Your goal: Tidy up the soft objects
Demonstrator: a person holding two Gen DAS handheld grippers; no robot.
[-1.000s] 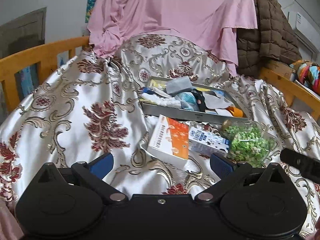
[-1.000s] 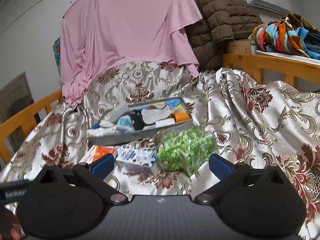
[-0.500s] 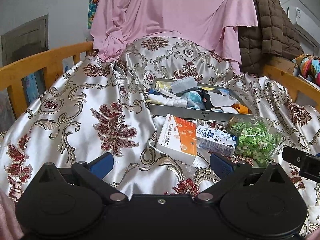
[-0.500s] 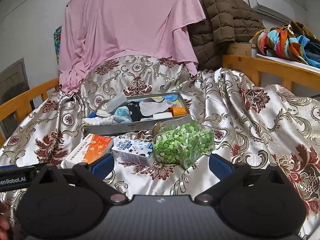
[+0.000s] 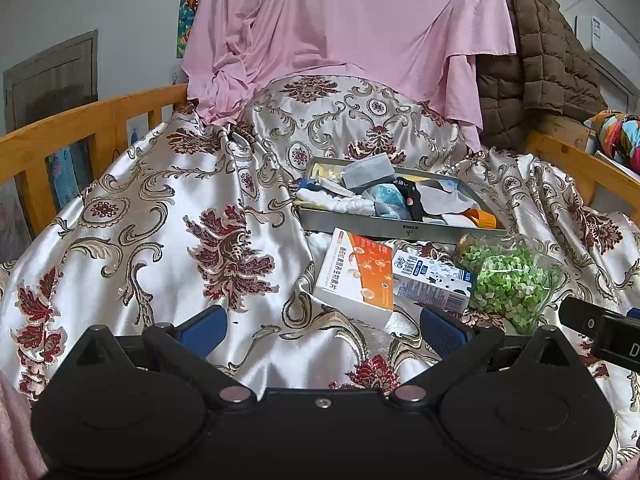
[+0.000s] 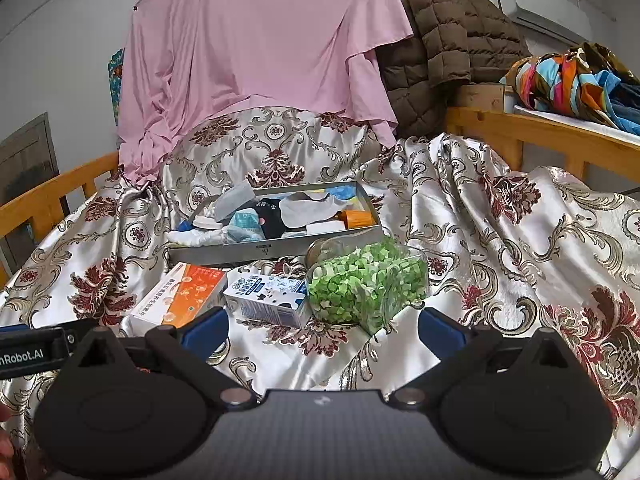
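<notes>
**Both grippers wide open above the bedspread, nothing held**

Left gripper: blue fingers spread wide, gripping nothing, hovering over the patterned satin bedspread. Right gripper: fingers likewise spread wide, empty, touching nothing.

Ahead, left to right on the bedspread: orange-and-white box lying flat, touching a small blue-and-white carton, itself just beside a clear jar on its side, full of small green pieces. Behind these three, a shallow metal tray crowded with soft objects: white socks at the left end, grey face mask tilted on top, black sock in the middle, white cloth, orange item at the right end.
</notes>
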